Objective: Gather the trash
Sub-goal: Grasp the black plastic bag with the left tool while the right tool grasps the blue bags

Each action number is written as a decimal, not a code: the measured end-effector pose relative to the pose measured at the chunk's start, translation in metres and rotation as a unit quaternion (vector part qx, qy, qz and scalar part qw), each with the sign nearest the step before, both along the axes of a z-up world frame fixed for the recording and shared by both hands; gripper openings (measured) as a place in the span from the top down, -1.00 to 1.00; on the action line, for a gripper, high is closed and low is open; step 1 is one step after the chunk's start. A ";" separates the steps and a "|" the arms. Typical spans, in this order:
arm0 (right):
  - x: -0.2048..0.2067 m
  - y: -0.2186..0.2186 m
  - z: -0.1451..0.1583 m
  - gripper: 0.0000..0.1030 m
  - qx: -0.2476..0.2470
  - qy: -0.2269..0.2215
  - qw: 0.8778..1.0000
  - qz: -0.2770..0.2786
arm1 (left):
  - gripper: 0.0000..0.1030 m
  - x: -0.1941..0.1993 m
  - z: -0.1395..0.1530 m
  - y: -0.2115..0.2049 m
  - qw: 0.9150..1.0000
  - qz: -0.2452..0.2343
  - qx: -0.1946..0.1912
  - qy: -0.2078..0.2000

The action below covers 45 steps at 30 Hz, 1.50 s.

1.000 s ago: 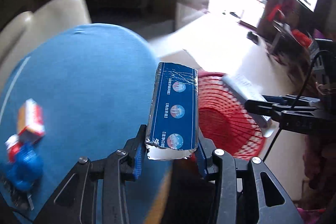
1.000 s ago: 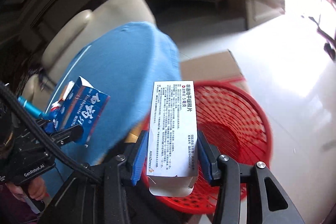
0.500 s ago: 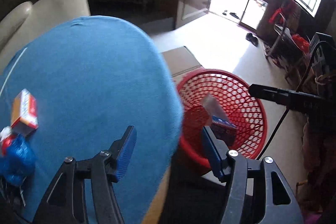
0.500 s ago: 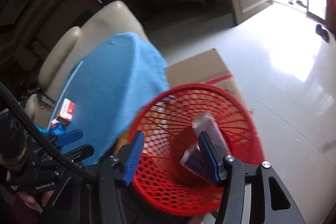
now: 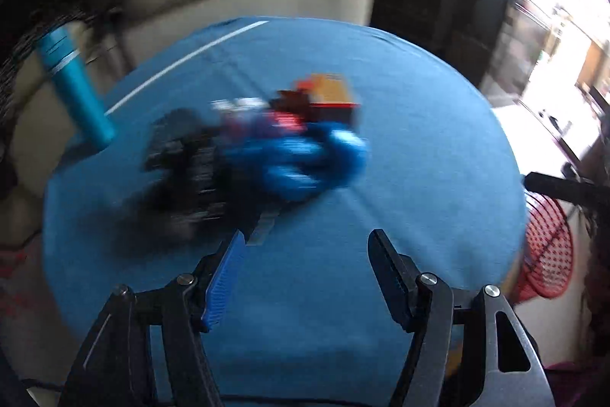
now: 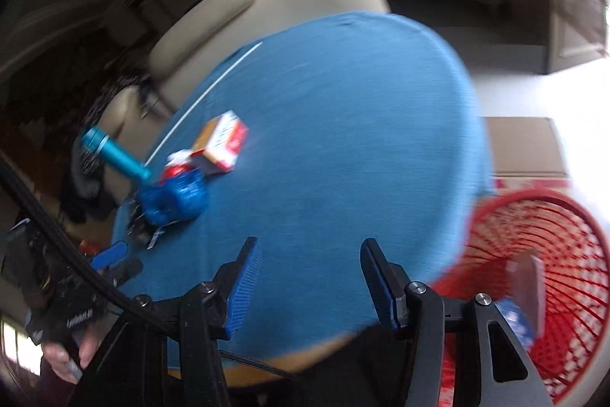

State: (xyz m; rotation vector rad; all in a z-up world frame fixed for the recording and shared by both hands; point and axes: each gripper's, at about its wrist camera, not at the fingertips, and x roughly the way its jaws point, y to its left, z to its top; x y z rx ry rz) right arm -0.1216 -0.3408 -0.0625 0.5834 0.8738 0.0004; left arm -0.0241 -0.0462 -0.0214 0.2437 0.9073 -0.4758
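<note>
Inside the red basket (image 6: 564, 254) beside the table lie two boxes (image 6: 528, 277).

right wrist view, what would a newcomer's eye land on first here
The round blue tablecloth fills the middle, with a small heap of litter at its left side: an orange and white box next to a crumpled blue wrapper. At lower right, beside the table, stands the red mesh basket, with boxes inside. The right hand-held gripper is open and empty.

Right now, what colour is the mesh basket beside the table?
Red, an open lattice weave. The basket shows best in the right wrist view, by the blue-covered table.
</note>
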 end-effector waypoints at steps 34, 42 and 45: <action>0.137 0.167 0.000 -0.42 -0.042 -0.018 0.940 0.339 | -0.39 0.086 -0.023 0.107 0.998 0.028 -0.040 0.047; 0.151 0.191 -0.017 -0.59 -0.131 -0.038 0.927 0.350 | -0.44 0.113 -0.043 0.069 0.994 -0.068 -0.031 0.078; 0.159 0.192 -0.035 -0.61 -0.097 -0.026 0.930 0.354 | -0.44 0.120 -0.057 0.062 0.993 -0.076 -0.015 0.093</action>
